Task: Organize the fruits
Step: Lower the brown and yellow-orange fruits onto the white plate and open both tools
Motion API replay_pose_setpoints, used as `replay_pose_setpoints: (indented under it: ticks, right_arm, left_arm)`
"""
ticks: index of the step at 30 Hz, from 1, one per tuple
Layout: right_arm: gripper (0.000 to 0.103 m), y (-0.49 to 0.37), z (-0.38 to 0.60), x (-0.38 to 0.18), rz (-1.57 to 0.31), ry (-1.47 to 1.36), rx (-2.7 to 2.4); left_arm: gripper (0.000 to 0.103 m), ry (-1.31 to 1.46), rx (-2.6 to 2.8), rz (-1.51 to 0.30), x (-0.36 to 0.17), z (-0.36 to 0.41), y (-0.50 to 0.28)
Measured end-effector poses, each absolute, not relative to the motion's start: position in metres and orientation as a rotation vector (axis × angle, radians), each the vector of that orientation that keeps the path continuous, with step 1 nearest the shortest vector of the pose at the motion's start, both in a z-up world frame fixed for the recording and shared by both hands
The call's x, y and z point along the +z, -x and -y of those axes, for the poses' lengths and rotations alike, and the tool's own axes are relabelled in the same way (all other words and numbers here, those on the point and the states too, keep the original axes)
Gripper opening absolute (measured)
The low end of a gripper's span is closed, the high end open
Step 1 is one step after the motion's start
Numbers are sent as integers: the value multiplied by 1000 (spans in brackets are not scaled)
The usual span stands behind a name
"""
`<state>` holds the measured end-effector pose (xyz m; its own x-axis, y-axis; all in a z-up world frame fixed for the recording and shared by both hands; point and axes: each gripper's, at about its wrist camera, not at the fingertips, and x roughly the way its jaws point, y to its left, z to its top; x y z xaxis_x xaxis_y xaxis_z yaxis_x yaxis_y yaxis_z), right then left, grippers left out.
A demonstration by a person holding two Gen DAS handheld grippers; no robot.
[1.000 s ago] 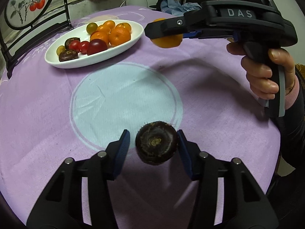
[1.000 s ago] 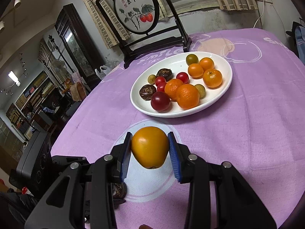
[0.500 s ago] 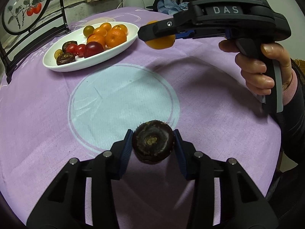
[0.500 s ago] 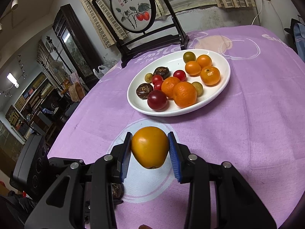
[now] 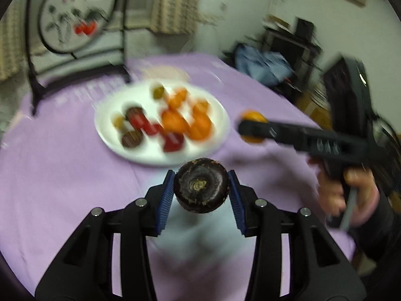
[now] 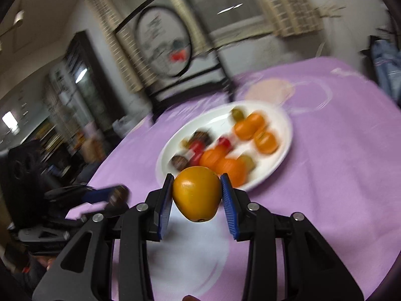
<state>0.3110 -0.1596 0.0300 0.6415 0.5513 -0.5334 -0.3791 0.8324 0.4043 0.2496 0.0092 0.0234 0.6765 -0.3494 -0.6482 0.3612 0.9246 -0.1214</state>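
My left gripper (image 5: 201, 184) is shut on a dark brown round fruit (image 5: 201, 188), held in the air above the purple cloth just short of the white plate (image 5: 105, 130). My right gripper (image 6: 197, 192) is shut on a yellow-orange fruit (image 6: 196, 193), also near the plate's (image 6: 284, 148) front rim. In the left wrist view the right gripper (image 5: 250, 129) comes in from the right with its orange fruit (image 5: 253, 118) beside the plate. The left gripper (image 6: 117, 193) shows at the left in the right wrist view. The plate holds several oranges, red fruits and dark fruits.
A round table under a purple cloth (image 5: 62, 175) with a pale circle print. A black stand with a round painted panel (image 5: 75, 17) rises behind the plate. A person's hand (image 5: 348, 195) grips the right tool. Furniture and blue cloth (image 5: 263, 65) lie beyond the table.
My left gripper closed on the dark fruit, lifted it off the cloth and carried it toward the plate. The right gripper drifted slightly toward the plate with its fruit.
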Motion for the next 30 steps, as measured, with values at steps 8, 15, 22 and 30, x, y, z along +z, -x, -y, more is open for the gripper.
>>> replay_pose_setpoints:
  ticks: [8, 15, 22, 30]
  right_arm:
    - [38, -376, 156, 21, -680, -268, 426]
    - [38, -410, 136, -1, -751, -197, 460]
    - [38, -421, 126, -5, -762, -153, 472]
    - [38, -420, 126, -2, -761, -154, 462]
  left_arm:
    - [43, 99, -182, -732, 23, -17, -351]
    - [43, 106, -95, -783, 4, -23, -395]
    - [43, 100, -51, -804, -6, -31, -410]
    - [43, 85, -22, -808, -7, -32, -413]
